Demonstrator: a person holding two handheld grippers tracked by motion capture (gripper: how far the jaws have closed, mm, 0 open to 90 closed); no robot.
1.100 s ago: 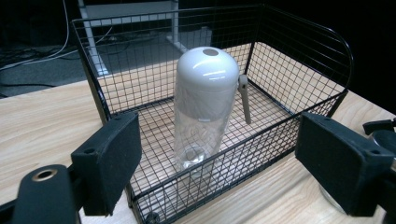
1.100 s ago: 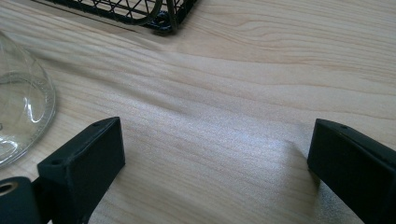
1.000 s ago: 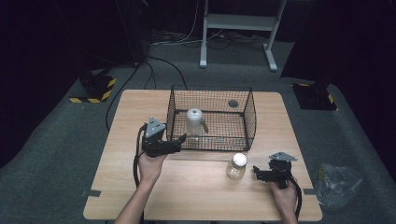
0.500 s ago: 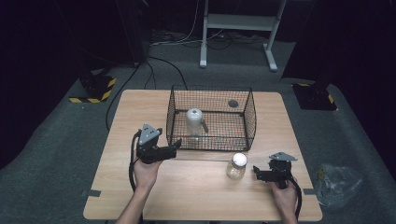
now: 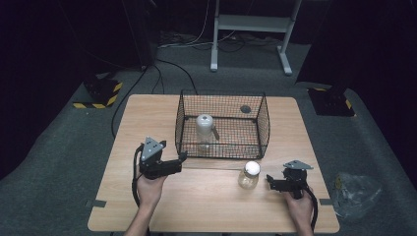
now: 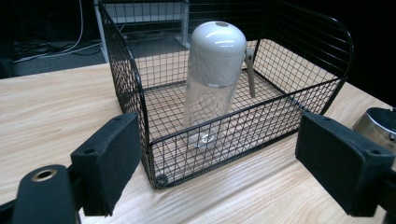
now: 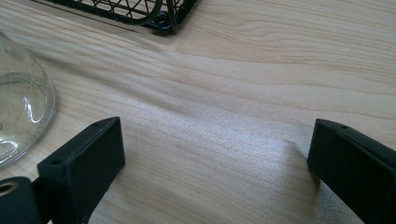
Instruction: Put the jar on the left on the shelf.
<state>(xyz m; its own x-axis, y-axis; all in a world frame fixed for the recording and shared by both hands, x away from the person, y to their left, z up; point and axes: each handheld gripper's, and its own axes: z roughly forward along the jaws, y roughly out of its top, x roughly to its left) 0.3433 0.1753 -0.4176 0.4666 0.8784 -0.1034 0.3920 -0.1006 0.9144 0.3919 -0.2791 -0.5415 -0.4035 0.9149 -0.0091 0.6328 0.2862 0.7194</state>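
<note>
Left tool (image 5: 183, 157), open and empty, hovers at the wire basket's (image 5: 179, 132) near-left corner, bottle (image 5: 204, 129) upright inside, right tool (image 5: 268, 181) open beside the jar (image 5: 249, 175) — likely that grab next.

Wire basket (image 6: 140, 100), black, on wooden table (image 6: 51, 109); near corner between the left gripper (image 6: 219, 168) jaws, which stand apart, untouched. Inside: clear bottle (image 6: 212, 79), upright, grey cap, strap hanging beside it. Far right edge: metal lid (image 6: 378, 123), partly cut off.
</note>
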